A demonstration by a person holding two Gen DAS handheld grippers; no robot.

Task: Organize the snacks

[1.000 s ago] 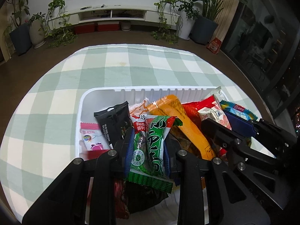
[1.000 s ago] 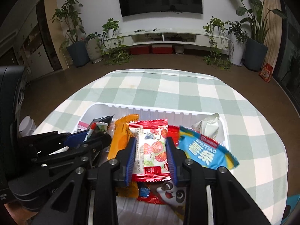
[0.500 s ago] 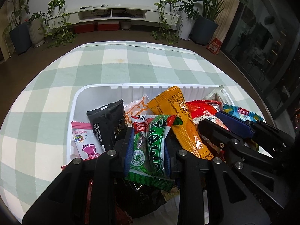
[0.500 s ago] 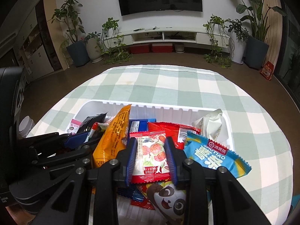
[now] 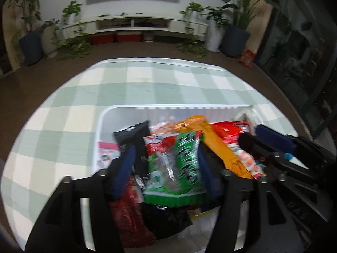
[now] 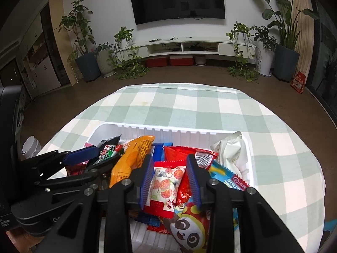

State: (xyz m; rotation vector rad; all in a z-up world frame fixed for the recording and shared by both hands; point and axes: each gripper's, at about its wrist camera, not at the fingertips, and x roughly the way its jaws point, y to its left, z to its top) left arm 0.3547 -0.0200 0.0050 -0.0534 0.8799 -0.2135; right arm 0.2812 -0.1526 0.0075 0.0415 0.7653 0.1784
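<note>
White ribbed plastic is forming the bin [image 6: 185, 129], where crinkly snack packets are lying heaped. Over the bin, the left gripper's [image 5: 166, 164] jaws have just been opening, leaving the glossy green packet [image 5: 179, 164] loose between them. The right gripper's [image 6: 169, 181] jaws have just been opening too; the red-and-white packet [image 6: 166, 186] is lying between them, contact unclear. An orange packet [image 6: 131, 158] is standing between both grippers.

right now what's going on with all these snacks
A person is working two handheld claws over a white bin of snack packets on a checked tablecloth. The left claw has just been opening: the green packet sits loose between its pads. The right claw has also just been opening a little; the red and white strawberry packet is between its pads, but I can't tell if they grip it.
</note>
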